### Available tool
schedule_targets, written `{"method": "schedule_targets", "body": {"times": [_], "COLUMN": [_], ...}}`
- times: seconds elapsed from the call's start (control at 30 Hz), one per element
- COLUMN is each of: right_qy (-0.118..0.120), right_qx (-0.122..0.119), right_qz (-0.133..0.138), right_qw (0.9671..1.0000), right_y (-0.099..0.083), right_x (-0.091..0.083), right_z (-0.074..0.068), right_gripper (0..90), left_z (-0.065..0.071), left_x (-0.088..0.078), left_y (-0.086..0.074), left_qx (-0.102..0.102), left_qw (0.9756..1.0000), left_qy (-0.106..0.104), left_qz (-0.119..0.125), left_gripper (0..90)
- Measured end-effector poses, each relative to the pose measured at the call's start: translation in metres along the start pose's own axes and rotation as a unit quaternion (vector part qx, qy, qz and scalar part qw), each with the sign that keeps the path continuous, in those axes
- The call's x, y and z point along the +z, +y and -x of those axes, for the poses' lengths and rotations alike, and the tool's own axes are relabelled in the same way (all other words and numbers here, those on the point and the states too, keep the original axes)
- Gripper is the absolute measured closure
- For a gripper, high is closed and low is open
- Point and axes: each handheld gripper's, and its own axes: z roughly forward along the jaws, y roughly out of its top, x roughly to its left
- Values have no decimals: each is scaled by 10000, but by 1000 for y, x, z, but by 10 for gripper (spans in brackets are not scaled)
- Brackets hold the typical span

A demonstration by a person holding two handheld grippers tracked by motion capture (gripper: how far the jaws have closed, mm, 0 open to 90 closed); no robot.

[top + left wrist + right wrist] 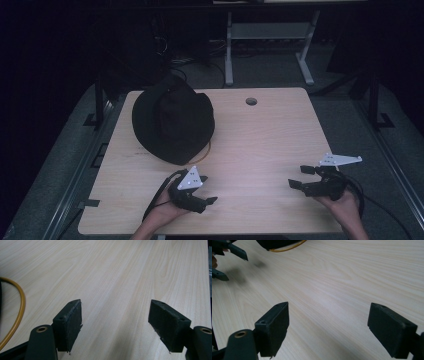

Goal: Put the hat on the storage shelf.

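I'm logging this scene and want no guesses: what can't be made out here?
- Under the black hat: the hat itself covers it, high view.
- Yellow cord: both ends hidden, cut by the frame edge in the left gripper view, under the hat in the high view.
- Background beyond the table: too dark.

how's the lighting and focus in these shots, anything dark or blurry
High view: dim, the room beyond black, the black hat nearly featureless on the lit table. Left gripper view: bright and even, jaw pads sharp. Right gripper view: the left gripper far off is soft, its shadows smudged.
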Motion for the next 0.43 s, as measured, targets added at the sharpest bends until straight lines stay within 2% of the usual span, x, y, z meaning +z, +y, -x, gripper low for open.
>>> {"method": "schedule_targets", "body": {"times": [0.23,0.33,0.43], "right_qy": [-31,-55,-193], "right_qx": [-36,-99,-204], "right_qz": [232,383,581], "right_qw": [9997,9992,9979], "right_y": [-11,-18,-26], "right_x": [-6,-8,-11], "right_z": [-10,-21,-32], "right_gripper": [168,157,159], "left_z": [1,1,2], "left_x": [1,2,1], "left_y": [1,2,5], "left_qx": [-34,35,-27], "left_qw": [10000,10000,9999], "left_qy": [-54,-53,-70], "left_qz": [26,17,107], "left_gripper": [265,262,260]}}
